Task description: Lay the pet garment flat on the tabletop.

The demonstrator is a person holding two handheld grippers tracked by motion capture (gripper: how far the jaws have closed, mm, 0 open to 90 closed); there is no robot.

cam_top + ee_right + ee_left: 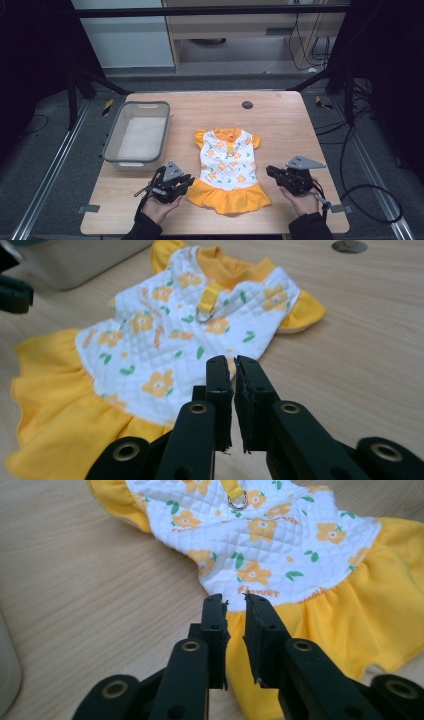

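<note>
Your left gripper (235, 602) points at the dress (280, 565) lying flat on the wooden desk (85, 590). The two black jaws stand slightly apart, with a narrow gap between them and nothing held in it. The jaw tips sit over the seam where the white quilted bodice (250, 535) meets the yellow skirt (360, 625); you cannot tell whether they touch the cloth. The bodice carries orange flowers, green leaves and the printed word "flower". A metal ring (238, 500) hangs on a yellow strap near the top of the bodice. A yellow sleeve (120, 502) lies at upper left. A pale grey object (7, 675) stands at the left edge.
</note>
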